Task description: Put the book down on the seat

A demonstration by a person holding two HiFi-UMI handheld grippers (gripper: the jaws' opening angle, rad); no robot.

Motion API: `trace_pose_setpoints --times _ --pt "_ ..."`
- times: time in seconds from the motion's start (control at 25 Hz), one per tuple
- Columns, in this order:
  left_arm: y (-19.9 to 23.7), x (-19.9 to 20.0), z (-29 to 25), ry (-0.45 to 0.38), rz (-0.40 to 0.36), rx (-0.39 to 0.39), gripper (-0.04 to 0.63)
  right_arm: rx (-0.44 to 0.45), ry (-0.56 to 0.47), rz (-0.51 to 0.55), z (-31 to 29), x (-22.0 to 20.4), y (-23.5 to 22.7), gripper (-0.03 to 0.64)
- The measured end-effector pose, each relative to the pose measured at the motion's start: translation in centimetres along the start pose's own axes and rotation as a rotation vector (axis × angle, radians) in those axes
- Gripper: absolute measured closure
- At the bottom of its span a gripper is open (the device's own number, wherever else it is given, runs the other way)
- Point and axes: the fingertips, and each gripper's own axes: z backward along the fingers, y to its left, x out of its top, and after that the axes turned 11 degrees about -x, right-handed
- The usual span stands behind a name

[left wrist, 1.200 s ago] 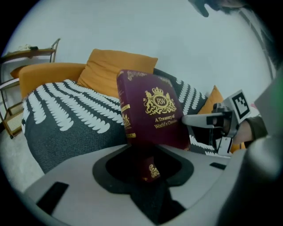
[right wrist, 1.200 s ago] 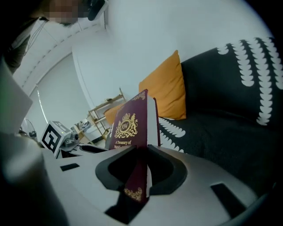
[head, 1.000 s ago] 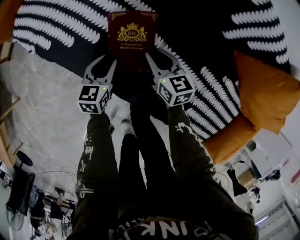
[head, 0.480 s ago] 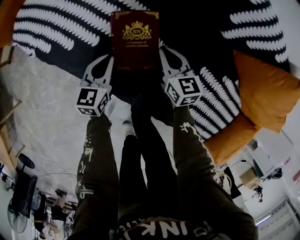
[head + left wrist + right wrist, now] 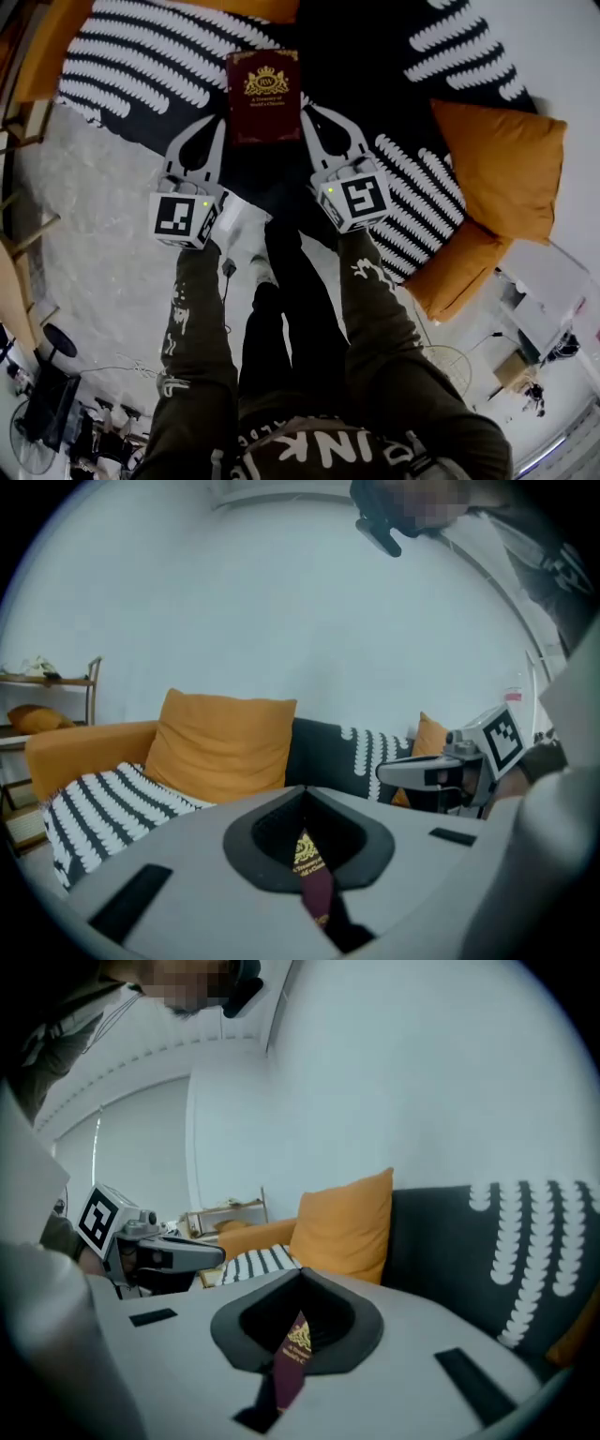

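Note:
A dark red book [image 5: 263,94] with a gold crest lies face up on the seat's black cover with white fern stripes [image 5: 122,66]. My left gripper [image 5: 218,120] is just off the book's lower left side. My right gripper [image 5: 307,111] is at its lower right side. Both have their jaws closed tip to tip, with nothing pinched. In the left gripper view a sliver of the book [image 5: 312,869] shows through the hole behind the closed tips [image 5: 302,787]. The right gripper view shows the same sliver of book [image 5: 293,1354] behind its tips [image 5: 302,1269].
Orange cushions [image 5: 497,159] lie on the sofa's right end, and another orange cushion [image 5: 220,742] leans on the sofa back. The grey floor [image 5: 84,244] runs along the seat's near edge, where the person's legs [image 5: 281,309] stand. A shelf [image 5: 47,682] stands far left.
Both grippers stood wide open beside the book a second ago and are now closed. The book has stayed on the seat between them.

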Motion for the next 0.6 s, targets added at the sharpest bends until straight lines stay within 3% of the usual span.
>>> trace_pose_setpoints --times 0.28,0.6 --pt "-8.3 11.0 9.1 -0.075 -0.073 -0.018 0.592 0.038 -0.149 0.06 10.8 12.2 6.8 0.607" --pt "-18.4 21.6 22.4 -0.163 -0.164 -0.033 0.592 -0.001 -0.292 0.086 25.9 23.9 13.9 0.607"
